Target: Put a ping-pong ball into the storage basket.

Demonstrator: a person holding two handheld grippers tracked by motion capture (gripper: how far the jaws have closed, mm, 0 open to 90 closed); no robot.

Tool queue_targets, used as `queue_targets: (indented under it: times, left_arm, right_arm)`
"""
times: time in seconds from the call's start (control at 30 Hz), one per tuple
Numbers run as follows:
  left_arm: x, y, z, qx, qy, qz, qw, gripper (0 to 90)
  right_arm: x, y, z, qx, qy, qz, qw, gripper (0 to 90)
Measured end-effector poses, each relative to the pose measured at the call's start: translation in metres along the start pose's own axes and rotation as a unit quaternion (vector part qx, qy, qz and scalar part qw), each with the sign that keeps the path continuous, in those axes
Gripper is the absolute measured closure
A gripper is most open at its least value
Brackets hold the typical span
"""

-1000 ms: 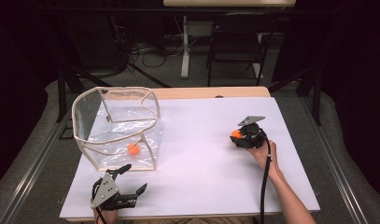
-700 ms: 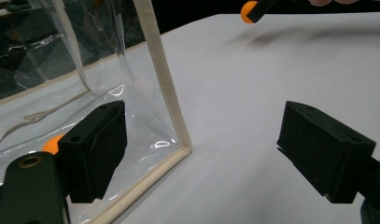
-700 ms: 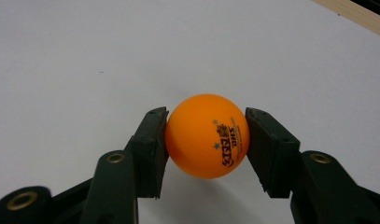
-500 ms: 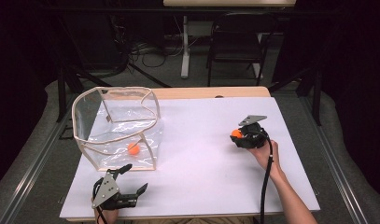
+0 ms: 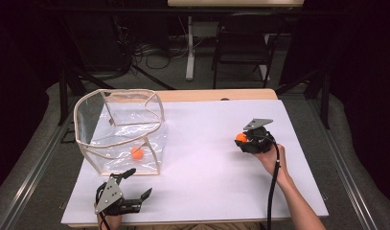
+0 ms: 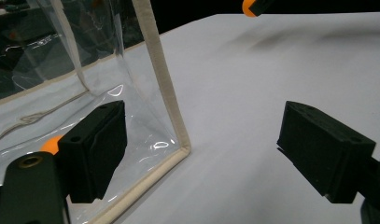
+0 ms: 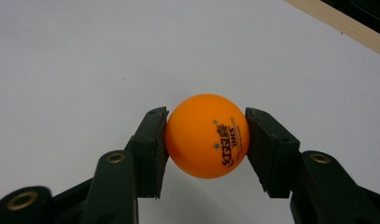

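Behind clear bag (image 5: 120,129) wall, second ball (image 5: 137,153) blurred; right gripper (image 7: 206,135) clamps orange ball (image 7: 207,136); left gripper (image 6: 201,154) agape, empty

Black jaws, brass-coloured screws, trailing cable.

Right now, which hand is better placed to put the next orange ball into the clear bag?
Right. The right gripper already clamps an orange ball. The left gripper sits open beside the clear bag, holding nothing.
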State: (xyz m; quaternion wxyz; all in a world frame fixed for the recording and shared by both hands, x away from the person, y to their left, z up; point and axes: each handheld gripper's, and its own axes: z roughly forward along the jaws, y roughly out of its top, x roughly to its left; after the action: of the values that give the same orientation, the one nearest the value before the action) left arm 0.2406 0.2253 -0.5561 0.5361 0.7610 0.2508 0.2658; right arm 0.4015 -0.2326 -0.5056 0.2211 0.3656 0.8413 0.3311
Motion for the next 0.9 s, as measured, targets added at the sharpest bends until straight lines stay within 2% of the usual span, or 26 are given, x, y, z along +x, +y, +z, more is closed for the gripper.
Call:
queue_targets:
  times: [0.9]
  left_arm:
    - [0.0, 0.0, -0.001, 0.0, 0.003, 0.001, 1.0, 15.7]
  right_arm:
    - [0.019, 0.01, -0.007, -0.008, 0.028, -0.023, 0.9993, 50.7]
